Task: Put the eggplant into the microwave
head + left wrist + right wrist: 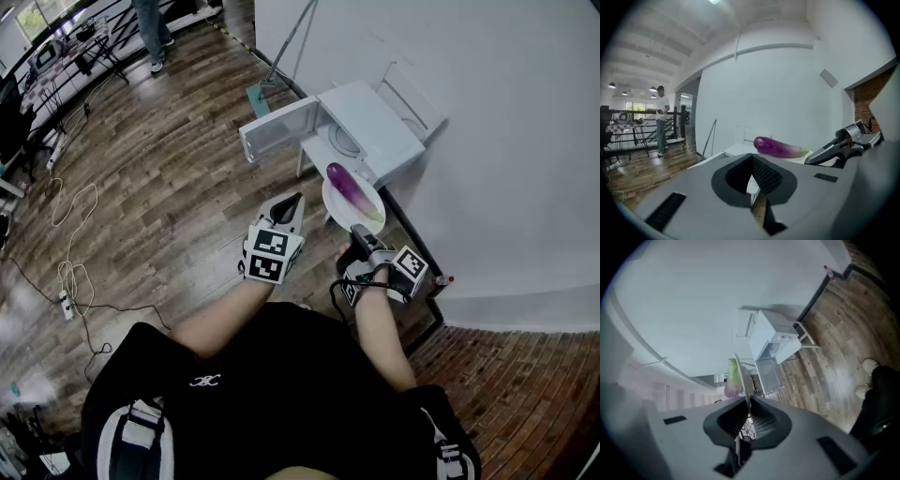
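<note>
So the right gripper (749, 401) is clamped shut on the near rim of a white plate (339, 210). In the right gripper view you see the plate edge-on, running straight out from between the jaws. The eggplant (349, 190) is lying flat on that plate, not held directly, so it goes wherever the plate goes. Its long axis runs pretty much away from the gripper: green stem end back toward the jaws, fat purple end pointing out at the microwave (370, 122). That's the bit that matters imo, because the microwave is dead ahead of the plate, just past its far edge. Its door (277, 128) is swung wide open to the left. The cavity faces the person, and from what I can see there's nothing in it but the turntable. My guess is the next move is just a straight push forward, keeping the plate level so the eggplant doesn't roll off. The left gripper (292, 203) is closed on nothing and hangs just left of the plate, below the door's free edge. It's near enough to help, but the right hand is clearly the one doing the job.
</note>
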The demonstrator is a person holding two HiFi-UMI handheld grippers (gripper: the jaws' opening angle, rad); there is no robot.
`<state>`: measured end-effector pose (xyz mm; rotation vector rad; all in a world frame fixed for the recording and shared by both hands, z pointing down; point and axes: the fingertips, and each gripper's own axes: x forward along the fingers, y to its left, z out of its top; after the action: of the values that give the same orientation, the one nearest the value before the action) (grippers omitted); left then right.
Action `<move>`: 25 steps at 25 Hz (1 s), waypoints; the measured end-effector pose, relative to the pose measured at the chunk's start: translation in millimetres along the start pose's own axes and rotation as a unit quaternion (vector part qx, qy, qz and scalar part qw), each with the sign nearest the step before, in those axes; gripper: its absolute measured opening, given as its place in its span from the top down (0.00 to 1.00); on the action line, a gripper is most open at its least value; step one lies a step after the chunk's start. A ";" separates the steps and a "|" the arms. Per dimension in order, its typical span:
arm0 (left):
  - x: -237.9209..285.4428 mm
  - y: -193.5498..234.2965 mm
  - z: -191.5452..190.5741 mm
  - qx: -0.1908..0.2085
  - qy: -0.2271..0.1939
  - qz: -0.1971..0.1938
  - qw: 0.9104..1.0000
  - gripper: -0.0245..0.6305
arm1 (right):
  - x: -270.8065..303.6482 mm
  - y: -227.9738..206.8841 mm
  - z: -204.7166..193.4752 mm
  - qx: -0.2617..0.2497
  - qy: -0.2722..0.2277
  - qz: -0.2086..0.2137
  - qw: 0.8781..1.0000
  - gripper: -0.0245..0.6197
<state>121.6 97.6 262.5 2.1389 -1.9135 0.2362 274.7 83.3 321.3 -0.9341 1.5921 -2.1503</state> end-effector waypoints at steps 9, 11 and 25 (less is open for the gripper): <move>-5.7 8.4 -6.3 -0.013 0.005 0.001 1.000 0.96 | -0.1 -5.6 -4.1 -0.007 -0.011 -0.006 1.000 0.92; -8.2 12.4 -7.6 -0.012 0.005 0.001 1.000 0.96 | 0.8 -6.8 -6.5 -0.004 -0.014 -0.005 1.000 0.92; -36.5 67.7 -16.4 -0.031 -0.009 0.000 0.999 0.96 | 22.5 -9.6 -56.0 -0.027 -0.016 -0.010 0.999 0.92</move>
<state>51.1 130.5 273.2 2.1082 -1.9066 0.1558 222.5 114.3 327.8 -1.0000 1.6396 -2.1060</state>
